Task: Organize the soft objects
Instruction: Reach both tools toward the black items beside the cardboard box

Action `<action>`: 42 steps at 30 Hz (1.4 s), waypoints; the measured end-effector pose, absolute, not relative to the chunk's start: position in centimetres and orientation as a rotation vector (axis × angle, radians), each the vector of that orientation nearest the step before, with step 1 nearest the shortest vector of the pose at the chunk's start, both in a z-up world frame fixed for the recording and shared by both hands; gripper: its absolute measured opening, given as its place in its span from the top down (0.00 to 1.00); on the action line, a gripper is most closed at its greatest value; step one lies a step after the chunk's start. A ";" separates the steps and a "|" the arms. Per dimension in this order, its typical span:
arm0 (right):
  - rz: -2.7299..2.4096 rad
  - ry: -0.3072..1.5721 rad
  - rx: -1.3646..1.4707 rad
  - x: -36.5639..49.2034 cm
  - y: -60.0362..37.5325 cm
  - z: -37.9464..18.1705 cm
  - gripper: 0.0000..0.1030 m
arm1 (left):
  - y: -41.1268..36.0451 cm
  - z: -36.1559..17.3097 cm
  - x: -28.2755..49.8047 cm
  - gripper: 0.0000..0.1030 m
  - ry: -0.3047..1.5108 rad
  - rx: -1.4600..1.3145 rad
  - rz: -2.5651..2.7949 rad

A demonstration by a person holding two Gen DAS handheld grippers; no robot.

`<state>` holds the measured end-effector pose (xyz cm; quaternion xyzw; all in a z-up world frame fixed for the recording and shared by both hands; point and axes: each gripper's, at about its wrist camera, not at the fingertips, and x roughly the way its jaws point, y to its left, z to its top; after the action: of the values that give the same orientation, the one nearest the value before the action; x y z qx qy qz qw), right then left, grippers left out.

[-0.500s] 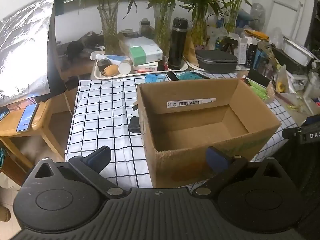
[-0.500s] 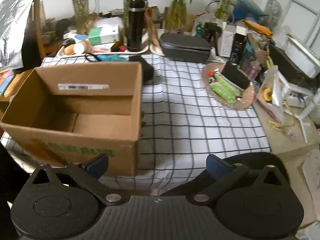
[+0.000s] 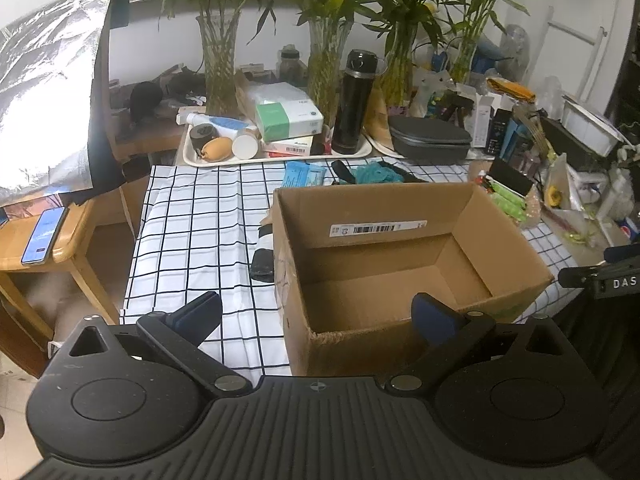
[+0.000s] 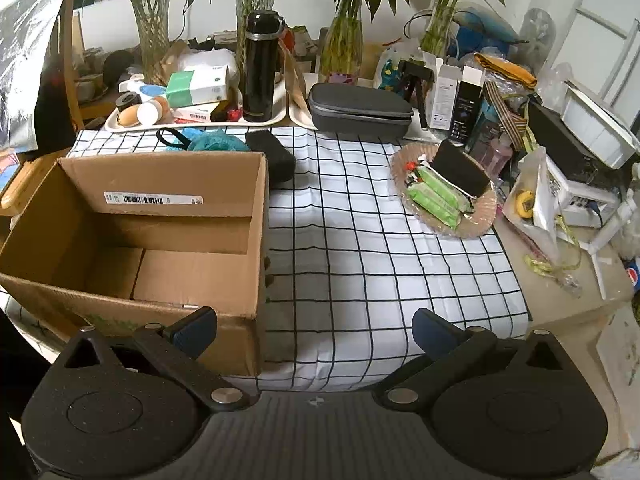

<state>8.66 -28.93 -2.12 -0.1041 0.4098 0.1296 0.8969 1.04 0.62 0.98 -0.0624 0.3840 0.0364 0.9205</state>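
Left wrist view shows the cardboard box (image 3: 400, 256) on the checked bench (image 3: 192, 232), nothing lying inside. The left claw (image 3: 316, 316) is spread wide and holds nothing, over the bench's near edge. The right claw (image 4: 316, 326) is likewise released. A white tray (image 3: 280, 156) along the far edge carries a black flask (image 3: 354, 100) and a tissue pack (image 3: 288, 114). A teal soft bundle (image 3: 374, 174) lies just behind the box; a glass plate (image 4: 444, 196) holds green packets (image 4: 436, 198).

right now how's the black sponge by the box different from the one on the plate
The sponge by the box lies flat on the checked cloth, touching the box's far corner; the plate sponge sits tilted on green packets on the plate. Both are black, blocky and untouched.
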 end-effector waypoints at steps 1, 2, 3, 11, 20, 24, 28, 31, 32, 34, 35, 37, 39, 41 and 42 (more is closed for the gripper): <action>0.274 0.853 -0.207 8.8 -29.0 -2.2 0.00 | 0.7 1.0 1.1 0.00 0.790 -0.133 0.074; 0.279 0.852 -0.201 8.9 -29.0 -2.1 0.00 | 0.9 1.0 1.3 0.00 0.791 -0.138 0.071; 0.286 0.848 -0.193 8.9 -29.2 -2.0 0.00 | 1.0 1.1 1.4 0.00 0.793 -0.144 0.068; 0.334 0.853 -0.175 9.7 -29.7 -1.5 0.00 | 1.4 1.1 1.9 0.00 0.788 -0.159 0.058; 0.424 0.865 -0.116 10.7 -30.0 -1.5 0.00 | 1.9 1.4 2.9 0.00 0.756 -0.153 0.038; 0.434 0.814 -0.127 11.3 -29.7 -1.3 0.00 | 2.7 1.4 3.5 0.00 0.738 -0.147 0.056; 0.447 0.772 -0.151 12.0 -29.3 -1.4 0.00 | 3.8 1.4 4.3 0.00 0.727 -0.144 0.077; 0.450 0.726 -0.210 12.6 -28.8 -1.7 0.00 | 4.5 1.3 4.9 0.00 0.716 -0.142 0.086; 0.449 0.707 -0.230 12.8 -28.6 -1.8 0.00 | 4.6 1.2 5.1 0.00 0.714 -0.143 0.089; 0.466 0.705 -0.263 13.5 -28.3 -1.8 0.00 | 5.0 1.1 5.5 0.00 0.706 -0.138 0.088; 0.478 0.707 -0.272 13.9 -28.2 -1.9 0.00 | 5.1 1.1 5.7 0.00 0.702 -0.135 0.088; 0.493 0.707 -0.273 14.4 -28.1 -1.9 0.00 | 5.5 0.9 6.1 0.00 0.697 -0.138 0.087; 0.501 0.706 -0.262 15.1 -28.0 -1.9 0.00 | 5.9 0.8 6.5 0.00 0.697 -0.151 0.084; 0.507 0.715 -0.242 15.8 -27.9 -2.0 0.00 | 6.2 0.6 7.0 0.00 0.695 -0.161 0.080; 0.520 0.723 -0.231 16.1 -27.9 -2.1 0.00 | 6.4 0.5 7.2 0.00 0.694 -0.160 0.081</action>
<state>16.13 -27.92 -2.11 -0.1112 0.3487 0.2510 0.8961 7.18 6.36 0.54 -0.0785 0.3396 0.0396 0.9364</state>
